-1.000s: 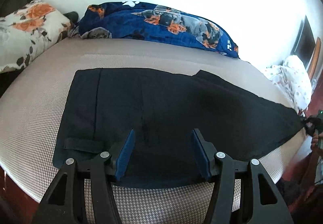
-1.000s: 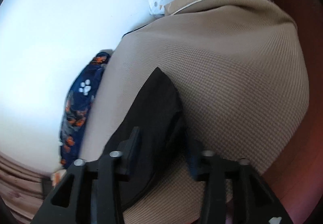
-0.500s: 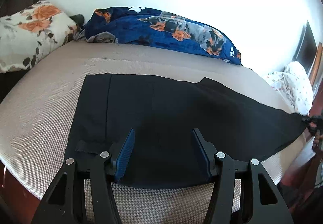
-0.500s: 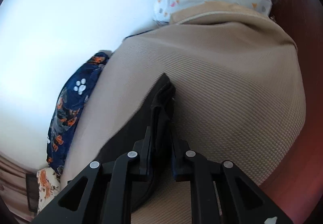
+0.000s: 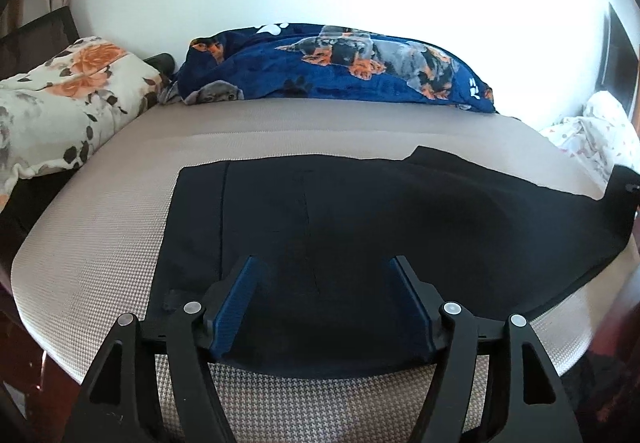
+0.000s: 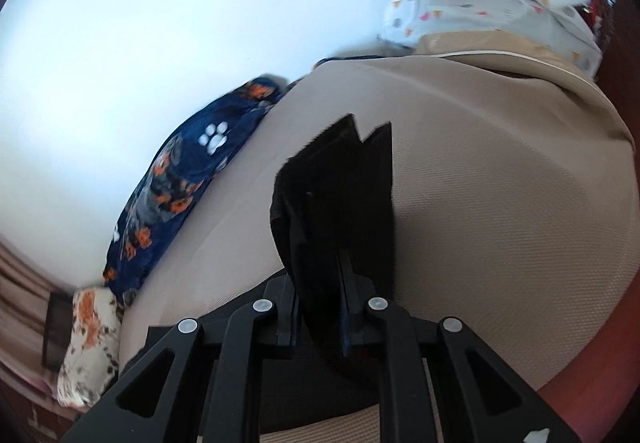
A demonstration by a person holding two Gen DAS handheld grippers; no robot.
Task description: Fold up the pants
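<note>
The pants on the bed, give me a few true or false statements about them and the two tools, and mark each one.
1. The right tool is clamped on the hem end of the black pants. True.
2. The left tool grips the waistband. False: its jaws stand open over the cloth, having just widened.
3. The pants lie on a beige bed cover. True.
4. The dog-print blanket covers the pants. False: it lies apart, by the wall.

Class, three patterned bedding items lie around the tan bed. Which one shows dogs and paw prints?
The dark blue blanket along the wall. The floral pillow has orange flowers; the white bedding has small coloured specks.
</note>
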